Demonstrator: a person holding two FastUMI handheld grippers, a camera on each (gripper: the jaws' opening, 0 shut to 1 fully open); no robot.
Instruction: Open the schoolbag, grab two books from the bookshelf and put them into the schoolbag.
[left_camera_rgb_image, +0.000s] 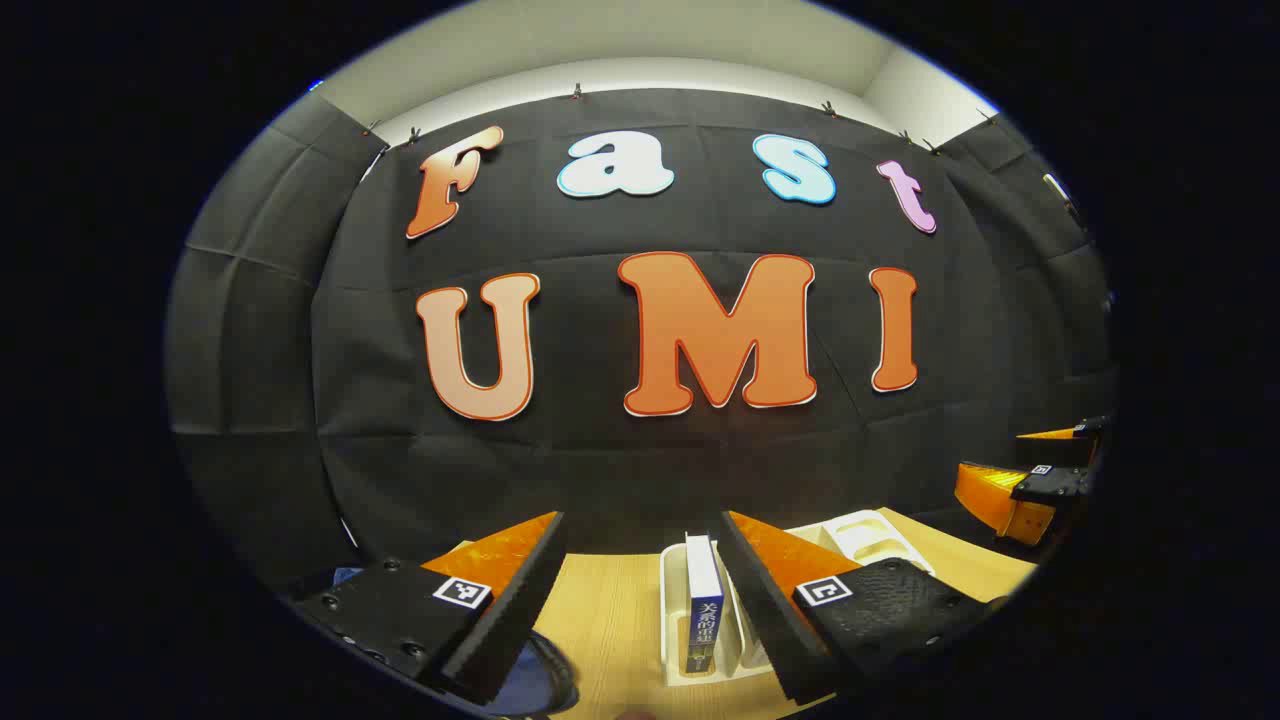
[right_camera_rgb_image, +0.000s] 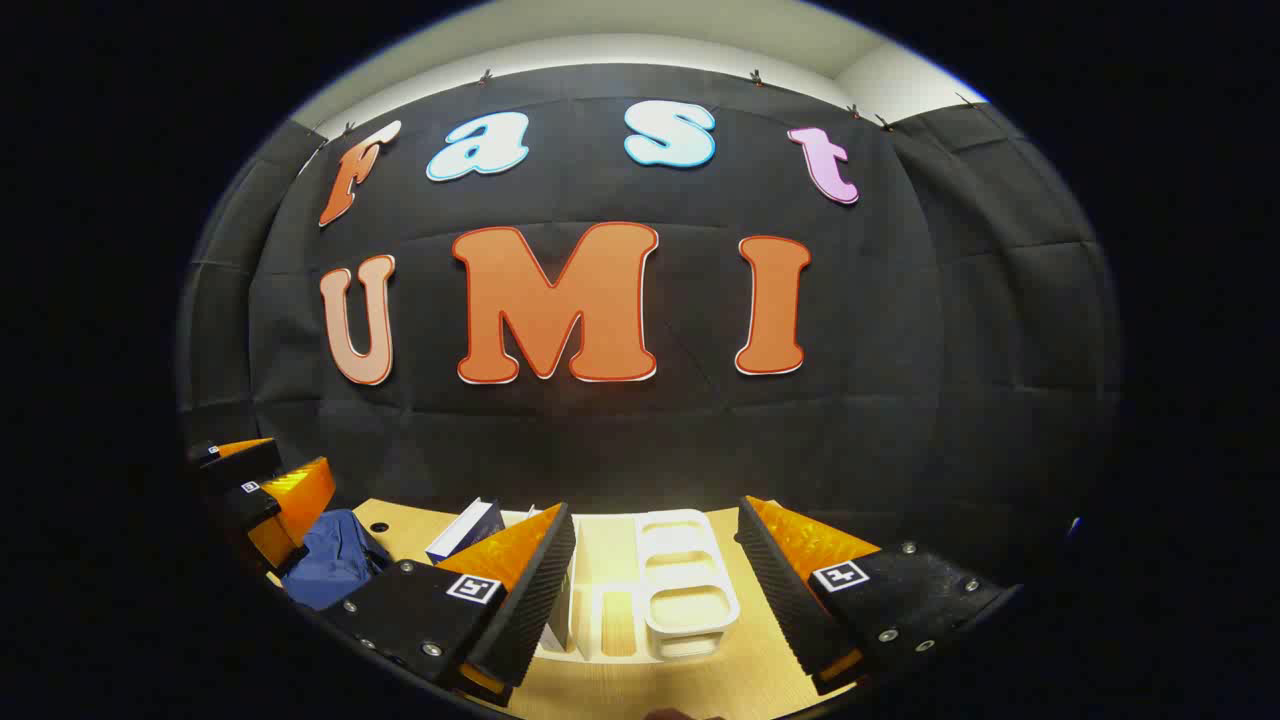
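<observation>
Both the left gripper (left_camera_rgb_image: 640, 590) and right gripper (right_camera_rgb_image: 655, 590) are hovering wide and empty, approaching the schoolbag (right_camera_rgb_image: 335, 560) at lower left for unzipping.

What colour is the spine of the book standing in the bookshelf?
Dark blue book, clearest in the left gripper view.

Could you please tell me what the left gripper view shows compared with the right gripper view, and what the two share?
Left gripper view: a blue book stands upright in the white bookshelf, spine toward the camera, and the right gripper sits at the right edge.
Right gripper view: the blue schoolbag lies on the left of the table, near the left gripper, with empty shelf compartments ahead.
Both: the wooden table, the bookshelf, and each camera's own gripper, open and empty.
</observation>
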